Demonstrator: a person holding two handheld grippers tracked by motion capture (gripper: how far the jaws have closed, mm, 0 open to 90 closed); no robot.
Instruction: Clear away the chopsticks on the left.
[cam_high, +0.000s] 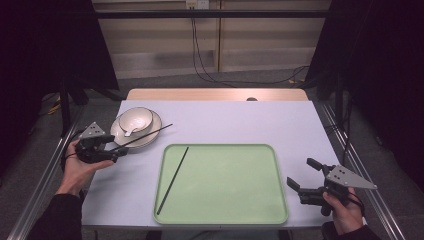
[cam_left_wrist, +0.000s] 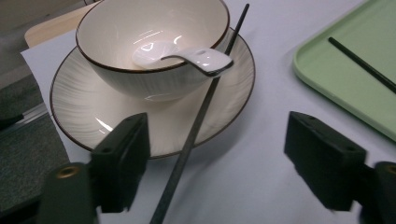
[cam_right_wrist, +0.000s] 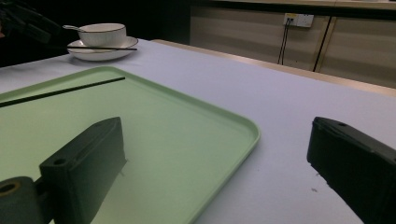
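A white bowl (cam_high: 135, 118) (cam_left_wrist: 154, 28) stands on a white plate (cam_high: 156, 125) (cam_left_wrist: 84, 102) at the table's left, with a white spoon (cam_left_wrist: 196, 56) leaning in it. A black chopstick (cam_high: 145, 135) (cam_left_wrist: 196, 121) rests across the plate's rim. Its near end lies between the wide-apart jaws of my left gripper (cam_high: 117, 150) (cam_left_wrist: 217, 140), and the pads do not touch it. A second black chopstick (cam_high: 173, 180) (cam_right_wrist: 60, 91) lies slanted in the green tray (cam_high: 225, 200) (cam_right_wrist: 163, 140). My right gripper (cam_high: 302, 173) (cam_right_wrist: 215, 140) stands open by the tray's right edge, holding nothing.
The tray takes up the middle front of the pale tablecloth (cam_high: 240, 120). Bare wood of the table (cam_high: 215, 94) shows at the far edge. Metal rails (cam_high: 45, 175) run along both sides, and cables (cam_high: 200, 65) trail on the floor behind.
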